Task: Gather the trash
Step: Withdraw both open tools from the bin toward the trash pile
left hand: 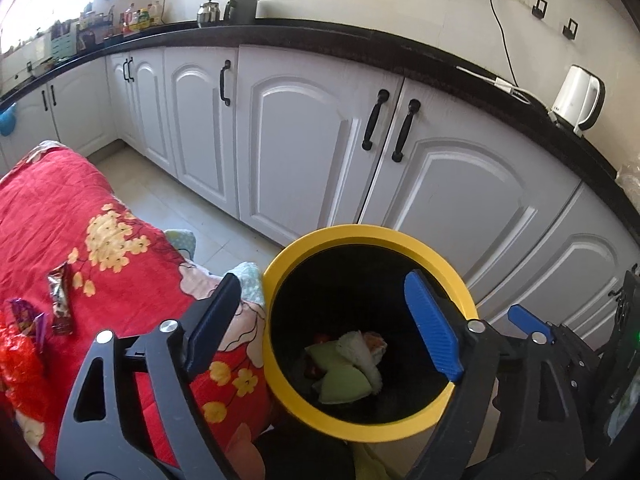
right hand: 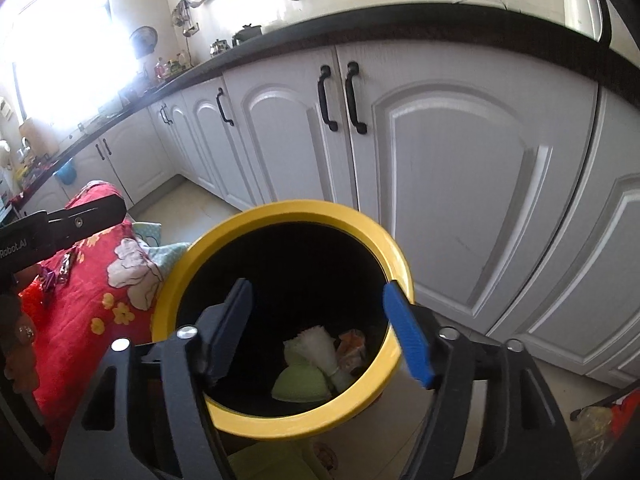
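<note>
While crinkly foil wrappers (left hand: 60, 306) lie on the red flowered quilt (left hand: 80, 216) at far left, the left gripper (left hand: 320, 324) hangs over the round bin (left hand: 360, 236) with ribbed jaws spread wide, nothing between them. Down in that yellow-rimmed black bin sit crumpled green and white wads (right hand: 308, 364), and the right gripper (right hand: 324, 332) gapes empty above them too.
</note>
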A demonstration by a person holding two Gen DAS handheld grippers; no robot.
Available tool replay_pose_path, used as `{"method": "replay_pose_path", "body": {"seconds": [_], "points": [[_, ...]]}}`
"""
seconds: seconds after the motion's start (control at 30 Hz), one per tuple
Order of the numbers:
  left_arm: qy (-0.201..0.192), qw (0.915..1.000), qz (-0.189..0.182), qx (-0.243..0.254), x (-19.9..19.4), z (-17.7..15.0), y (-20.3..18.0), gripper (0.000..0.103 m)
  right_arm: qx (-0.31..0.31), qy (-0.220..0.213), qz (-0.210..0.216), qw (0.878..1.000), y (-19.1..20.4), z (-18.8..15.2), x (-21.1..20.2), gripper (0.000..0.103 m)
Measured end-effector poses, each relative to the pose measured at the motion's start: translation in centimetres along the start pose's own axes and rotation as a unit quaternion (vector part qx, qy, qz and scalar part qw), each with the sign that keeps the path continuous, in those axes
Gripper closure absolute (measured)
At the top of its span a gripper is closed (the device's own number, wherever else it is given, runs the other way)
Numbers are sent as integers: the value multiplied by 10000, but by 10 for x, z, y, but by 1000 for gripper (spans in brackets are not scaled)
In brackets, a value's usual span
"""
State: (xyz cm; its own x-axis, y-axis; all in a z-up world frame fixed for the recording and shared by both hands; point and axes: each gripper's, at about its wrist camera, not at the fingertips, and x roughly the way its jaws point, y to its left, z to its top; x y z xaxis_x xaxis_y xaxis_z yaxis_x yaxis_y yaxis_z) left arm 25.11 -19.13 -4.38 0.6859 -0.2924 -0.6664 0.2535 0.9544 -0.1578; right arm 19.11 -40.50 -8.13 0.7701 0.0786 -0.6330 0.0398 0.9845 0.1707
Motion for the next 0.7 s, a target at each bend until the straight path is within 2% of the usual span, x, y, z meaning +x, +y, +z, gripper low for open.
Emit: {"method": "replay_pose_path", "body": {"seconds": [0.2, 0.23, 0.37, 0.43, 0.7], "points": [[-141, 9999, -35, -43, -27, -1, 10, 16, -164, -123, 59, 9998, 18, 7, -18, 29], [-147, 9999, -33, -54, -30, -2, 12, 11, -192, -141, 74, 9997, 21, 8, -21, 29], [-217, 9997, -13, -104, -46, -4, 23, 11, -332, -256, 127, 9990, 36, 14, -33, 27], [-279, 9995, 11, -147, -57, -4, 30, 11, -399, -336, 133, 9986, 45, 16, -40, 19], [-488, 9984, 141, -250, -91, -6, 55, 11, -752, -510, 277, 9955, 79, 22, -60, 19]]}}
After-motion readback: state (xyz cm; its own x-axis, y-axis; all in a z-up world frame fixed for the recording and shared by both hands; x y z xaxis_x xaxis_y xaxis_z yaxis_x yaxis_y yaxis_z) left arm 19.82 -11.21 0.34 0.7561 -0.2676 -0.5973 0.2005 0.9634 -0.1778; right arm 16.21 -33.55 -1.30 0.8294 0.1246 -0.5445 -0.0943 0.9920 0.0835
